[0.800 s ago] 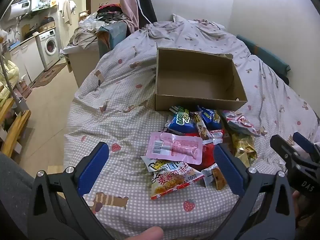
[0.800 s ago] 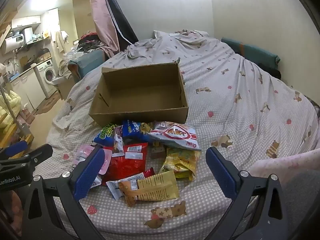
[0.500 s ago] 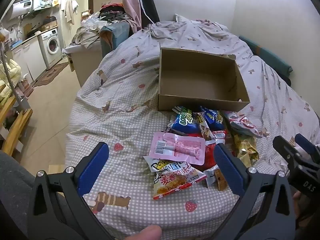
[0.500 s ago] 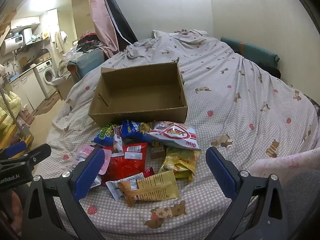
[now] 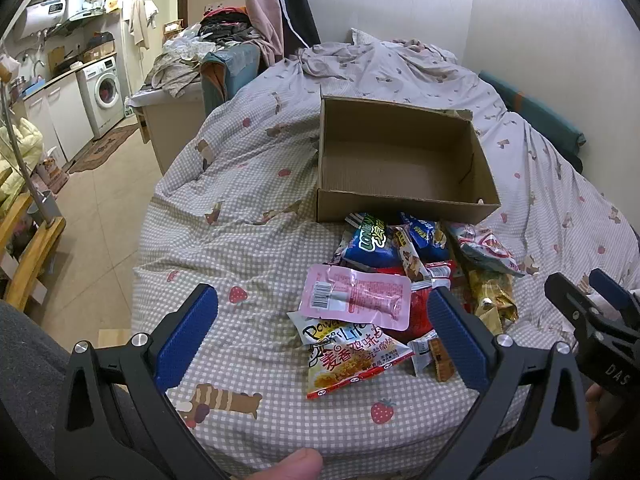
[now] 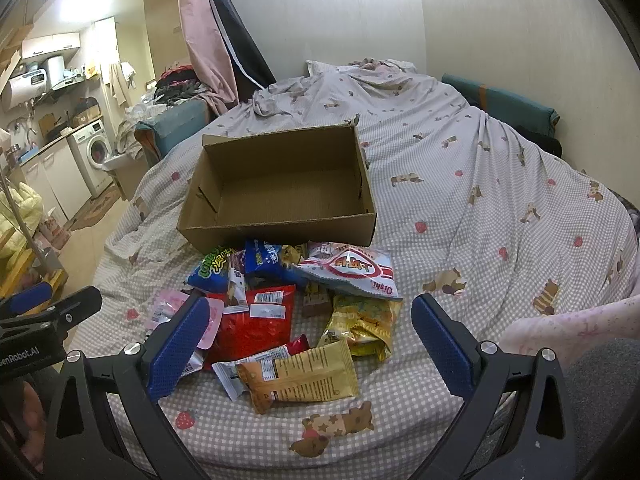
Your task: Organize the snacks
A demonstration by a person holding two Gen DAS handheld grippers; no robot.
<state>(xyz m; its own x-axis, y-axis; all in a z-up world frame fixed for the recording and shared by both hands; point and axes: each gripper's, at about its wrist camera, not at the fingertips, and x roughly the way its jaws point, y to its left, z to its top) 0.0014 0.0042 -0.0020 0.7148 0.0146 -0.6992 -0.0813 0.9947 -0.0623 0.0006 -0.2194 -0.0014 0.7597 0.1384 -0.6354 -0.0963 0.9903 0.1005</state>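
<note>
An empty cardboard box (image 5: 404,200) (image 6: 280,228) sits on the bed, with a pile of snack packets in front of it. The pile holds a pink packet (image 5: 356,298), a white and red chicken-flavour packet (image 5: 352,360), a red packet (image 6: 256,324), a tan bar wrapper (image 6: 304,372), a yellow packet (image 6: 364,322), a white and red Oishi bag (image 6: 352,270) and a blue bag (image 5: 370,244). My left gripper (image 5: 322,336) is open and empty, just in front of the pink packet. My right gripper (image 6: 310,346) is open and empty, above the tan wrapper.
The bed has a checked cover (image 5: 248,208) with strawberry and dog prints. Its left edge drops to a tiled floor (image 5: 108,200). A washing machine (image 5: 102,94) and cabinets stand at far left. A wall and a teal cushion (image 6: 508,100) bound the right side.
Both grippers have moved slightly forward toward the pile; the box and snacks sit a little nearer in view. Nothing was picked up.
</note>
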